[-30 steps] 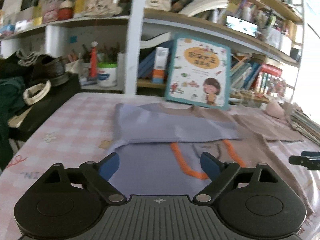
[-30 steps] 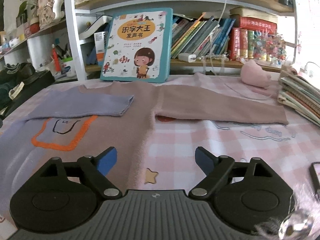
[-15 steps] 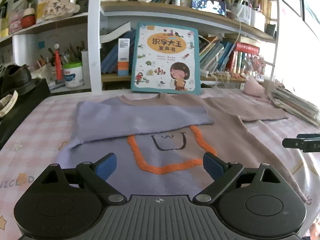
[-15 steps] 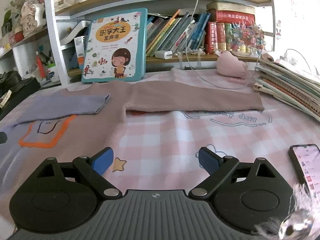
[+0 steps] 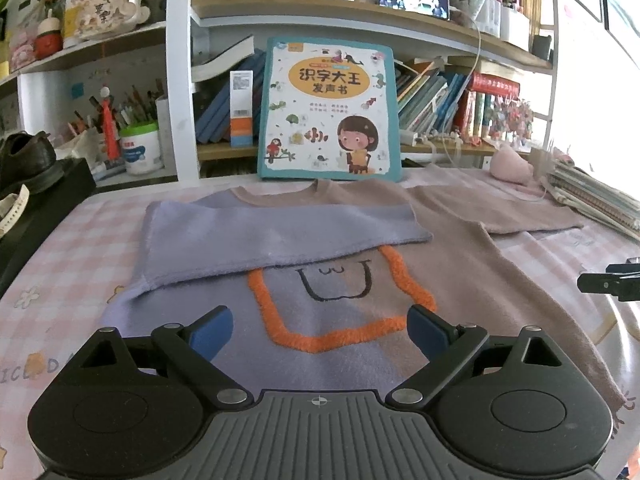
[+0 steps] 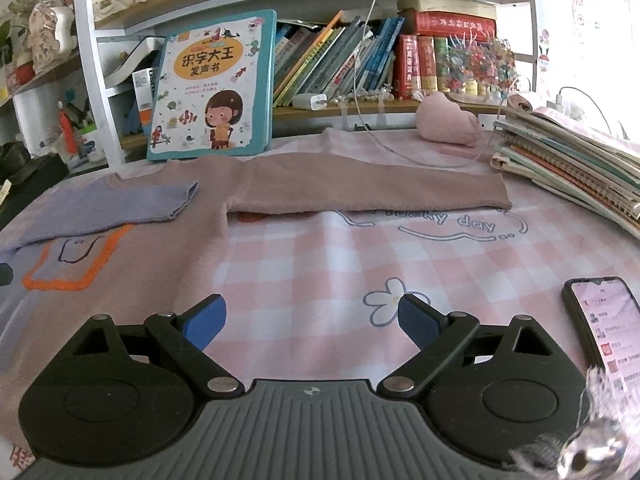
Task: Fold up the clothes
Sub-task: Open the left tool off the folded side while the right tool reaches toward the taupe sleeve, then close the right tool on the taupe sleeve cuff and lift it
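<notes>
Left gripper [image 5: 320,330]: lower centre of the left wrist view, jaws spread wide and holding nothing, above the hem end of the sweater.
Right gripper [image 6: 312,320]: lower centre of the right wrist view, jaws spread, nothing between them, over bare pink checked cloth on the desk [image 6: 320,264], just right of the sweater's edge.
Lilac and dusty-pink knitted sweater with an orange looped outline [image 5: 340,280]: lies flat on the desk, filling the middle of the left wrist view, neckline at the far end.
Lilac sleeve [image 5: 280,236]: folded across the chest, its cuff ending right of centre.
Dusty-pink sleeve [image 6: 368,192]: stretched straight out toward the right of the frame, not folded in.
Black smartphone with a lit screen [image 6: 604,320]: lower right of the right wrist view, on the desk, well apart from the sweater.
Stack of notebooks [image 6: 572,160]: right edge, near the pink sleeve's cuff.
Teal children's picture book [image 5: 330,110]: upright against the shelf just behind the neckline.
Change: over the last second the left view has swung from the frame's left to square on the sweater, while the right view has shifted rightward, bringing the pink sleeve and phone into frame.
Meaning: one sleeve is in; the outstretched pink sleeve looks the likely next fold.
</notes>
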`<move>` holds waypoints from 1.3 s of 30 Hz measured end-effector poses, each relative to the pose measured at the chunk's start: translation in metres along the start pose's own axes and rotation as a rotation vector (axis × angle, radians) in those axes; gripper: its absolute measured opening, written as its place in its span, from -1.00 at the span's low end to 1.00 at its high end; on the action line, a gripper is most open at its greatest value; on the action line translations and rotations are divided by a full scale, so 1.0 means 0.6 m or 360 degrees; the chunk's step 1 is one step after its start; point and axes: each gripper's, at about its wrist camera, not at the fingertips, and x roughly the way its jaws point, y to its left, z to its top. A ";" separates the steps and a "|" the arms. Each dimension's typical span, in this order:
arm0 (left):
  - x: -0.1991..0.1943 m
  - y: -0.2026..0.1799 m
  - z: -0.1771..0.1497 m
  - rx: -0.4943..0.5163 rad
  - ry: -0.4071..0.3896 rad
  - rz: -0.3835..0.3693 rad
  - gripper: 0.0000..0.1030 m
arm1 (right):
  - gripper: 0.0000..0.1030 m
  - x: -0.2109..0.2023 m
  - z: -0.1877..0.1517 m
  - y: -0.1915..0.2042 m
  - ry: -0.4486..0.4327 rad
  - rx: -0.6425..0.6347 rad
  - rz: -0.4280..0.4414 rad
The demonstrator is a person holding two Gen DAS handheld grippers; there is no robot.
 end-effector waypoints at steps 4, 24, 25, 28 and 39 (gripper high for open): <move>0.006 -0.002 0.001 0.0013 0.0006 -0.0003 0.87 | 0.81 0.003 0.001 -0.004 0.0009 0.0000 -0.0013; 0.034 -0.021 0.004 0.0112 0.0025 -0.0100 0.87 | 0.81 0.044 0.062 -0.063 0.0097 -0.0018 -0.0104; 0.035 -0.023 0.004 0.0115 0.0025 -0.0112 0.88 | 0.81 0.047 0.068 -0.069 0.0105 -0.0014 -0.0119; 0.036 -0.027 0.008 0.0128 0.0015 -0.0141 0.88 | 0.81 0.054 0.086 -0.091 0.0126 -0.0005 -0.0165; 0.052 -0.042 0.009 0.0178 0.0030 -0.0199 0.92 | 0.76 0.093 0.138 -0.184 0.0232 0.0141 -0.0313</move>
